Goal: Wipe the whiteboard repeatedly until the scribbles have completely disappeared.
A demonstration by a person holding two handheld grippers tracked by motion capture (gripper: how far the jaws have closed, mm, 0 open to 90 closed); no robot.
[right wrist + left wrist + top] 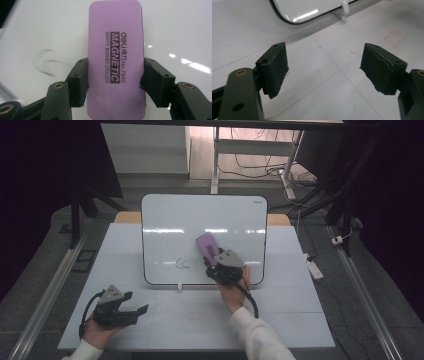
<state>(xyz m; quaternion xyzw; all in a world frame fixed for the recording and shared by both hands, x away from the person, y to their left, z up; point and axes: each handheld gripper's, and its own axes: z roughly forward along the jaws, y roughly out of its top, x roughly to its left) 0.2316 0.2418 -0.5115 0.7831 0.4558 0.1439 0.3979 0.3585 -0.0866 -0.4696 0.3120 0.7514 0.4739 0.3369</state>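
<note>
A whiteboard (200,220) stands tilted on the white table (280,320), with a dark pen scribble (183,264) near its lower middle. My right gripper (214,263) is shut on a purple magnetic whiteboard eraser (207,246), holding it against the board to the right of the scribble. In the right gripper view the eraser (116,62) stands between both jaws and the scribble (46,62) lies to its left. My left gripper (137,304) rests low on the table at the front left, open and empty (324,67).
The whiteboard's lower corner (294,15) and a small white foot (344,8) show ahead of the left gripper. Faint red marks (394,37) are on the table. Beyond the table are desk legs and cables (260,165) on the floor.
</note>
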